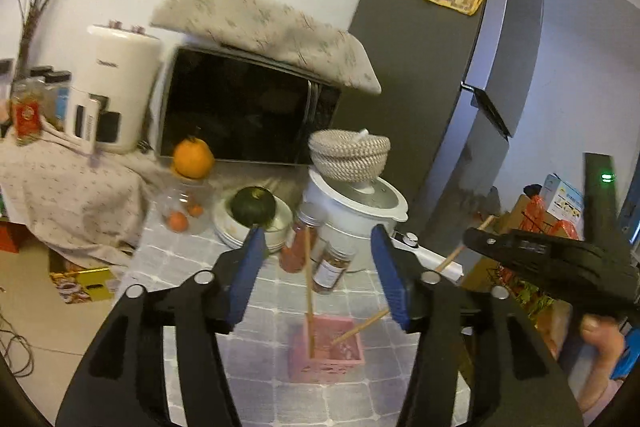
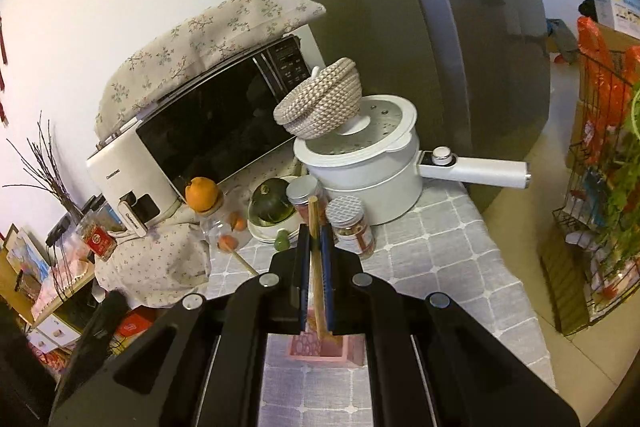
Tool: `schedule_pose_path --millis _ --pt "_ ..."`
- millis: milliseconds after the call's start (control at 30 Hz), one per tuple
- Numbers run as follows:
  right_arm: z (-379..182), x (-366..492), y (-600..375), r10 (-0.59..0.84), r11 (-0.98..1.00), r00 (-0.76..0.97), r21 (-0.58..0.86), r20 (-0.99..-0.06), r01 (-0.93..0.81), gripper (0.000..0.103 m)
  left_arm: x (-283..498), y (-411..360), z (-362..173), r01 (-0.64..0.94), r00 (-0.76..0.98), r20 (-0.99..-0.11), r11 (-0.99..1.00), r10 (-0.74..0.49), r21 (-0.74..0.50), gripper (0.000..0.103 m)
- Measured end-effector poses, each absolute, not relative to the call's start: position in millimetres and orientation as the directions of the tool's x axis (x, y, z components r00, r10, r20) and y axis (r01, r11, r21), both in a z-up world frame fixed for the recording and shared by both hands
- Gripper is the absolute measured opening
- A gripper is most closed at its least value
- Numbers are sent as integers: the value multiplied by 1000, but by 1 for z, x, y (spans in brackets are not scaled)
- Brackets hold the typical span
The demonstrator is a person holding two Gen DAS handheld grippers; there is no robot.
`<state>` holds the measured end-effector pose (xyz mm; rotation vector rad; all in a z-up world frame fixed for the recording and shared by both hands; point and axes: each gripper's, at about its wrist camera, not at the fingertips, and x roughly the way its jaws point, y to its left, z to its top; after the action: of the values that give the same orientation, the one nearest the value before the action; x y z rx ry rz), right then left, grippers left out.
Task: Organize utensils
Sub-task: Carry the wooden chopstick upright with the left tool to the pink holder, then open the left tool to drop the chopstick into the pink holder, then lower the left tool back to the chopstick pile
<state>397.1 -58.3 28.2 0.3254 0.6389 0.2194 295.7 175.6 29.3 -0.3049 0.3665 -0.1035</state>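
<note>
The left gripper (image 1: 318, 267) hangs with its blue pads apart and nothing pressed between them; below and ahead of it lies bare grey checked tablecloth (image 1: 272, 291). Straight under that gap stands the pink holder (image 1: 326, 351) with two wooden chopsticks (image 1: 308, 291) slanting up through it, the taller one rising into the claw's gap. Beyond the fingertips two spice jars (image 1: 334, 267), a stack of plates with a green squash (image 1: 254, 205) and the white pot (image 1: 352, 211) close off the far side. To its right the right gripper (image 1: 552, 251) blocks passage; the pot's handle (image 2: 476, 169) juts out sideways.
</note>
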Motion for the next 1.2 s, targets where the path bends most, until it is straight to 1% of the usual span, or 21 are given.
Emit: schedule_pose_path --millis 33,67,100,167,233,267,333,367,400,433,467,500,567,633,800,867,967,1067,1133,1167,1200 --pt "25 399 -56 296 928 779 359 -553 -97 6 295 175 29 39 924 -352 953 -149 -300 53" --pt "18 403 -52 305 924 775 368 -553 -101 9 296 175 28 28 920 -368 957 -138 -288 53" --pt "11 407 -49 332 916 766 383 -551 -122 10 297 175 26 18 918 -375 959 -128 -284 53" --pt "0 408 -43 314 927 767 356 -559 -120 18 298 175 21 0 912 -392 959 -117 -285 53" --pt "-4 404 -39 306 933 775 336 -552 -129 20 301 172 17 -8 901 -418 961 -113 -277 53" --pt "-4 398 -38 294 938 783 321 -547 -128 22 301 169 16 -12 901 -421 963 -107 -269 55" --pt "-2 386 -40 280 944 801 305 -530 -129 28 297 164 16 -32 904 -420 969 -76 -244 68" --pt "-1 374 -42 260 949 819 292 -512 -120 36 293 161 16 -43 910 -411 971 -59 -234 75" --pt "0 366 -43 248 952 831 283 -498 -114 42 290 159 17 -45 913 -405 972 -54 -232 82" --pt "1 355 -46 229 956 846 273 -482 -104 45 288 156 17 -54 916 -400 973 -42 -226 85" --pt "0 346 -49 208 961 857 264 -472 -88 51 284 152 18 -65 916 -399 974 -27 -217 88" --pt "-2 340 -51 191 963 862 257 -469 -74 62 282 148 17 -65 915 -402 975 -26 -213 92" --pt "-7 324 -59 152 967 876 251 -458 -37 71 279 141 15 -69 907 -420 977 -22 -201 94" --pt "-11 312 -68 97 971 884 238 -457 16 76 274 133 13 -75 904 -427 980 -11 -184 96" --pt "-22 282 -100 -24 959 877 236 -479 155 92 260 113 6 -66 898 -440 989 1 -131 96" --pt "-26 267 -115 -66 949 870 238 -489 206 96 254 107 3 -58 896 -443 991 0 -117 96" --pt "-23 251 -132 -100 948 863 217 -494 234 97 251 97 0 -29 883 -468 994 -22 -101 96" --pt "-15 233 -157 -144 938 869 215 -472 273 97 250 79 -9 85 824 -561 996 -79 -16 96" --pt "-17 220 -179 -107 919 873 287 -476 269 97 253 68 -18 140 774 -626 990 -96 20 96" --pt "-24 211 -199 -72 895 865 350 -496 275 97 256 61 -28 206 717 -683 978 -139 17 96" --pt "-30 208 -212 -57 875 855 386 -516 291 97 257 55 -37 252 675 -717 968 -174 2 96"
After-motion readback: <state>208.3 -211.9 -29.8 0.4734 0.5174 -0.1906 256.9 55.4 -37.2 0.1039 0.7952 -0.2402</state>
